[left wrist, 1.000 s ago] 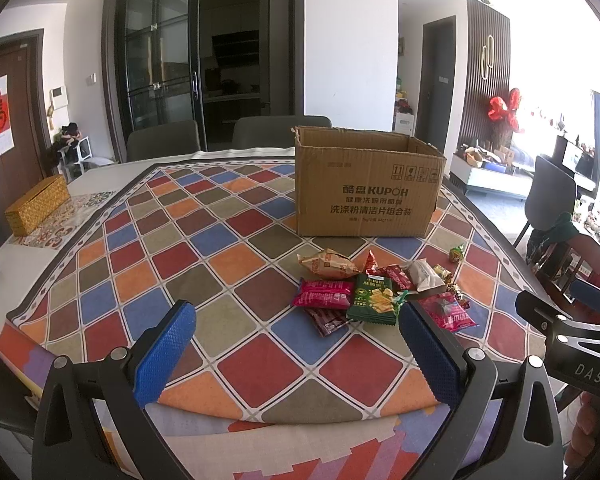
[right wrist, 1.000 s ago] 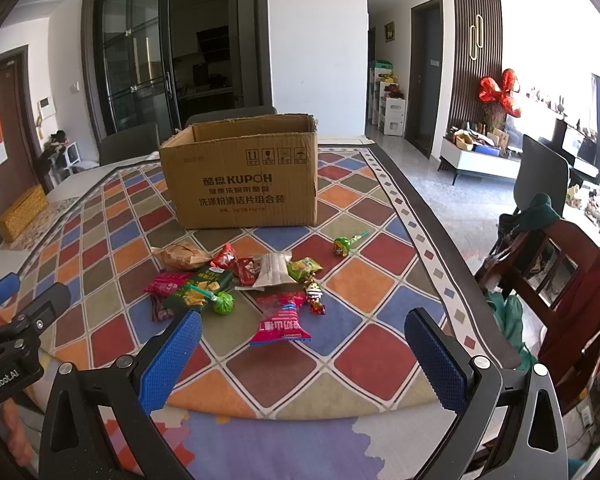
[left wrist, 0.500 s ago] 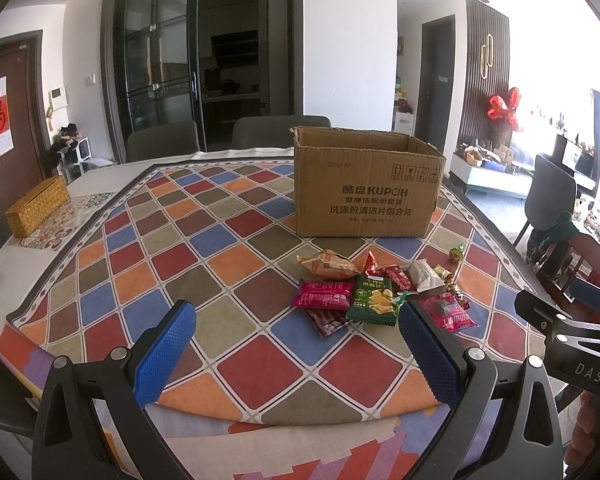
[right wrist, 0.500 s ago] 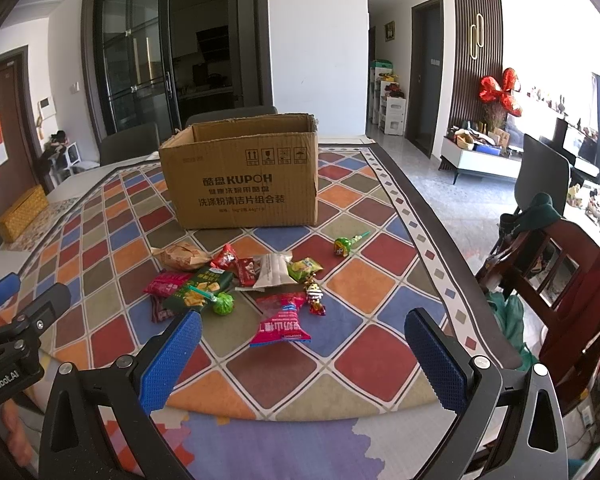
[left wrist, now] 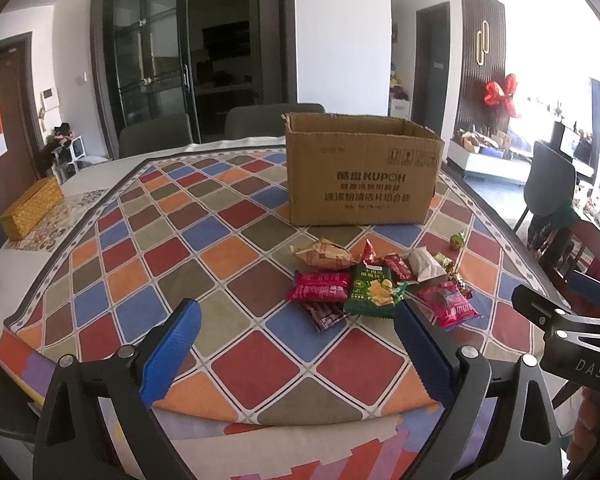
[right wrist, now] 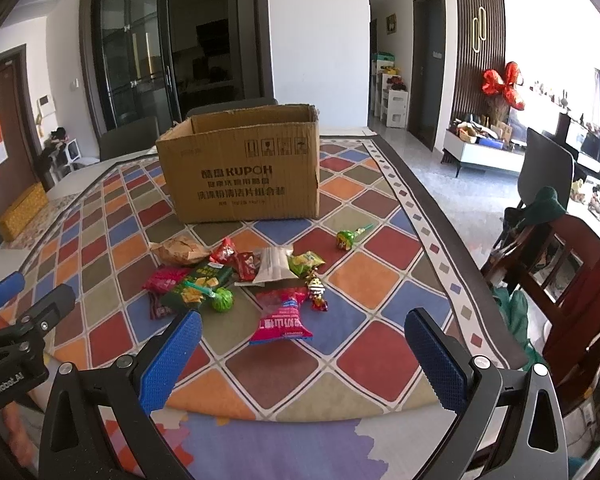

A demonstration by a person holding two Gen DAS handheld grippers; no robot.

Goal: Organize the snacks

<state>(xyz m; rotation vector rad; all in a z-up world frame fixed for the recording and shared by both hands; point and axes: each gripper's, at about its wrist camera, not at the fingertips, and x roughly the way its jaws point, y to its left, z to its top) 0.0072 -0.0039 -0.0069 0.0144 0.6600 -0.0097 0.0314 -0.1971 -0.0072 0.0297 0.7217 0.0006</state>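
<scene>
I hold my left hand-held gripper [left wrist: 296,344] and right hand-held gripper [right wrist: 300,350] spread wide and empty, the left's jaws just narrowing slightly. The snacks [left wrist: 370,282] lie heaped on the table [left wrist: 172,240] before the open cardboard box [left wrist: 362,174]. Nothing is packed yet, I judge; next I reach down for a packet.

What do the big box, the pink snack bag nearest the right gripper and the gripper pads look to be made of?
Box: brown corrugated cardboard, matte, with worn edges and printed text. Pink snack bag: apparently thin plastic film, glossy and crinkled. Pads: blue, finely dimpled, probably rubber or soft plastic.
</scene>
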